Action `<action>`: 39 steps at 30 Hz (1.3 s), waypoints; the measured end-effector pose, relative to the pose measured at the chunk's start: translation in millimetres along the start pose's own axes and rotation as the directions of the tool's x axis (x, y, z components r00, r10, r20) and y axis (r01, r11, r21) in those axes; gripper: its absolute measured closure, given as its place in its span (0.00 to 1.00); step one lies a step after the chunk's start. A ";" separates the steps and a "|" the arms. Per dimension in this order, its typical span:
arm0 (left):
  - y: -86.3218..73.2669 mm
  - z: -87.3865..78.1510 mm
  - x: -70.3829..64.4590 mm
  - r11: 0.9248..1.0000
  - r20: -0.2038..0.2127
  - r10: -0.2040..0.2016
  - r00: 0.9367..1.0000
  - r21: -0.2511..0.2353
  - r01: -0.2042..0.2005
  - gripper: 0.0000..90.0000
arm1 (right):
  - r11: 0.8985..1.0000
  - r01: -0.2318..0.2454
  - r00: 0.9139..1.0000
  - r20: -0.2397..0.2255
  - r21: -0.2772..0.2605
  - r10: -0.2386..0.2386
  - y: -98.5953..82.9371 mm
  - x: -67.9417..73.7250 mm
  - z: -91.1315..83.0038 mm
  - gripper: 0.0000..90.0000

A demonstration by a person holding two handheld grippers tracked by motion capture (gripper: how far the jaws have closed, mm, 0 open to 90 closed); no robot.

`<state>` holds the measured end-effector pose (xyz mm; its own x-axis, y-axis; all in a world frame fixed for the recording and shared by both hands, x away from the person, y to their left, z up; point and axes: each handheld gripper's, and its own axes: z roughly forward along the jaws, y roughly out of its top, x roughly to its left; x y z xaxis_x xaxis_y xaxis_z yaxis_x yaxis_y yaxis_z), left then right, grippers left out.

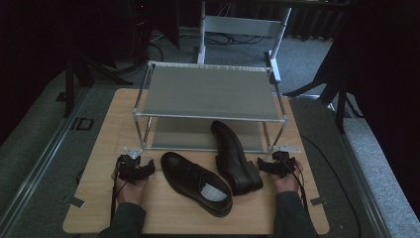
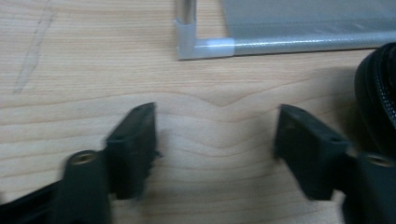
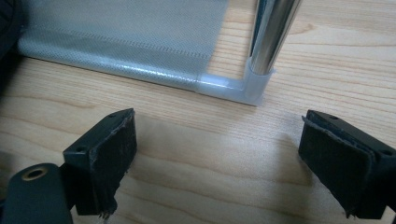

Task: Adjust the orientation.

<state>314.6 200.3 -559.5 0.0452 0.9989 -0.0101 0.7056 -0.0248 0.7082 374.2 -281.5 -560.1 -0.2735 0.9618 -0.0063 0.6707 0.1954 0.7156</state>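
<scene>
A: Layout, quick?
B: Wooden tabletop (image 1: 99, 148). Two-tier shoe rack (image 1: 208, 91) with grey fabric shelves and chrome posts at the far half. Use the rack as landmark.

A: Shoes?
B: Two black leather dress shoes. One shoe (image 1: 195, 182) lies on the tabletop just in front of the rack, toe toward the rack's front left post, opening with pale insole facing up. The other shoe (image 1: 234, 157) is right of it, toe tucked under the rack's upper shelf onto the front edge of the lower shelf, heel out on the tabletop. The two nearly touch at mid length; can't tell if they do.

A: Left gripper?
B: Left gripper (image 1: 134, 167) sits near the rack's front left corner, just left of the first shoe, held in a hand (image 1: 131, 191). In the left gripper view its fingers (image 2: 133, 149) stand wide apart, nothing between them, bare wood below; the rack's corner joint (image 2: 189, 44) is ahead, a black shoe edge (image 2: 378, 93) at the right.

A: Right gripper?
B: Right gripper (image 1: 278, 164) is near the rack's front right corner, just beside the second shoe's heel, apart from it. In the right gripper view its fingers (image 3: 107, 154) are spread wide, holding nothing; the rack's chrome post (image 3: 271, 32) and lower shelf (image 3: 126, 32) lie ahead.
</scene>
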 end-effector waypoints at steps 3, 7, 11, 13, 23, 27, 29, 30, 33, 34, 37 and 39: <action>1.2 -3.5 -1.1 1.000 0.005 -0.001 1.000 0.001 0.001 0.47 | 1.000 0.001 1.000 -0.002 -0.001 -0.001 -0.4 -0.2 -0.4 0.12; 0.7 -16.4 -3.7 0.999 0.035 0.018 0.999 -0.045 -0.017 0.49 | 1.000 0.002 1.000 -0.003 -0.001 -0.002 -1.0 -0.5 -1.0 0.12; -5.1 -32.0 -6.4 0.997 0.099 0.047 0.994 -0.068 -0.041 0.50 | 1.000 0.001 1.000 -0.001 -0.001 -0.001 -1.6 -0.7 -1.6 0.12; -8.5 -39.0 -10.7 0.995 0.125 0.066 0.990 -0.076 -0.057 0.51 | 1.000 0.000 1.000 -0.001 -0.001 0.000 -1.8 -0.7 -1.8 0.12; -28.4 -53.1 -42.9 0.980 0.188 0.197 0.962 -0.030 -0.195 0.61 | 1.000 0.000 1.000 -0.001 -0.001 0.000 -2.0 -0.8 -2.0 0.12; -31.5 -49.8 -57.6 0.965 0.213 0.260 0.942 -0.011 -0.264 0.71 | 1.000 0.003 1.000 -0.003 -0.006 -0.003 -2.7 -0.6 -3.0 0.15; -30.3 -49.0 -61.1 0.960 0.199 0.277 0.940 -0.016 -0.280 0.76 | 1.000 0.004 1.000 -0.004 -0.007 -0.004 -2.8 -0.6 -3.2 0.15; -28.3 -47.2 -60.9 0.960 0.201 0.277 0.940 -0.015 -0.280 0.76 | 1.000 0.004 1.000 -0.005 -0.007 -0.004 -2.8 -0.6 -3.2 0.15; -22.7 -40.1 -61.6 0.961 0.208 0.273 0.939 -0.022 -0.274 0.78 | 1.000 0.004 1.000 -0.004 -0.008 -0.004 -2.8 -0.5 -3.3 0.16; -20.3 -37.3 -62.9 0.960 0.208 0.279 0.938 -0.028 -0.279 0.78 | 1.000 0.002 1.000 -0.002 -0.009 -0.002 -2.7 -0.5 -3.3 0.17; -12.0 -28.6 -67.1 0.951 0.196 0.308 0.931 -0.039 -0.307 0.79 | 1.000 -0.003 1.000 0.004 -0.012 0.003 -2.0 -0.5 -4.1 0.24; -6.6 -21.9 -69.9 0.950 0.197 0.311 0.930 -0.049 -0.307 0.79 | 1.000 -0.006 1.000 0.006 -0.007 0.006 -1.1 -0.1 -4.4 0.25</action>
<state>291.3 131.4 -548.0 0.4004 0.9135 0.0719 0.6221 -0.3285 0.7107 370.5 -282.7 -557.9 -0.2652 0.9642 -0.0059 0.6675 0.1880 0.7204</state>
